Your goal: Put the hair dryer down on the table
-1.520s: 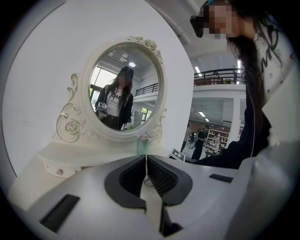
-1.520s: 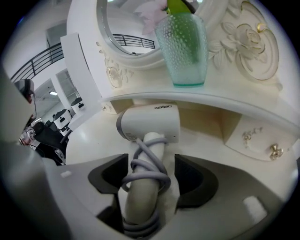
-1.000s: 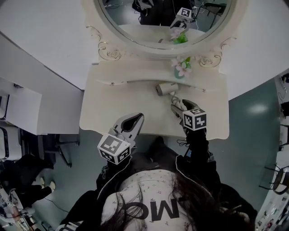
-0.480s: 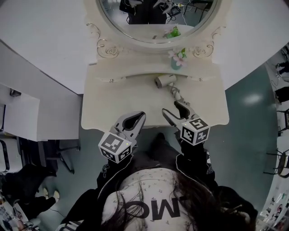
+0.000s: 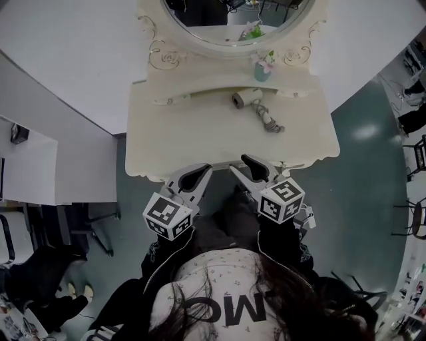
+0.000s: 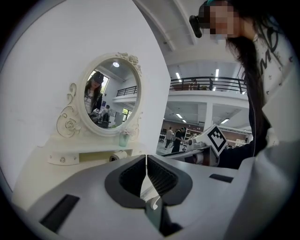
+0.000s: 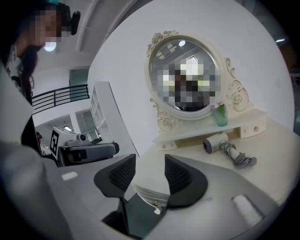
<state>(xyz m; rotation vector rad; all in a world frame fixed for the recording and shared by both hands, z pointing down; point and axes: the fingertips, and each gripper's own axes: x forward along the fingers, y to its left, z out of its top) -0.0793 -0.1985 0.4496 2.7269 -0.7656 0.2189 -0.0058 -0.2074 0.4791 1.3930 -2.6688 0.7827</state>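
The pale hair dryer (image 5: 247, 98) lies on its side at the back of the cream vanity table (image 5: 186, 140), with its coiled cord (image 5: 268, 120) trailing toward the front right. It also shows in the right gripper view as the hair dryer (image 7: 216, 141) and in the left gripper view as the hair dryer (image 6: 119, 155). My right gripper (image 5: 238, 164) hovers over the table's front edge, well short of the dryer. Its jaws (image 7: 149, 164) are apart and closing, with nothing between them. My left gripper (image 5: 198, 174) sits beside it at the front edge, and its jaws (image 6: 146, 159) are shut and empty.
An oval mirror (image 5: 233, 20) in an ornate frame stands behind the table above a low shelf. A small green vase with flowers (image 5: 262, 68) stands on that shelf just behind the dryer. White walls meet at the left. Teal floor surrounds the table.
My right gripper has drawn back from the dryer's cord to the table's front edge, and its jaws have narrowed. The dryer stays lying on the table. The left gripper has barely moved.
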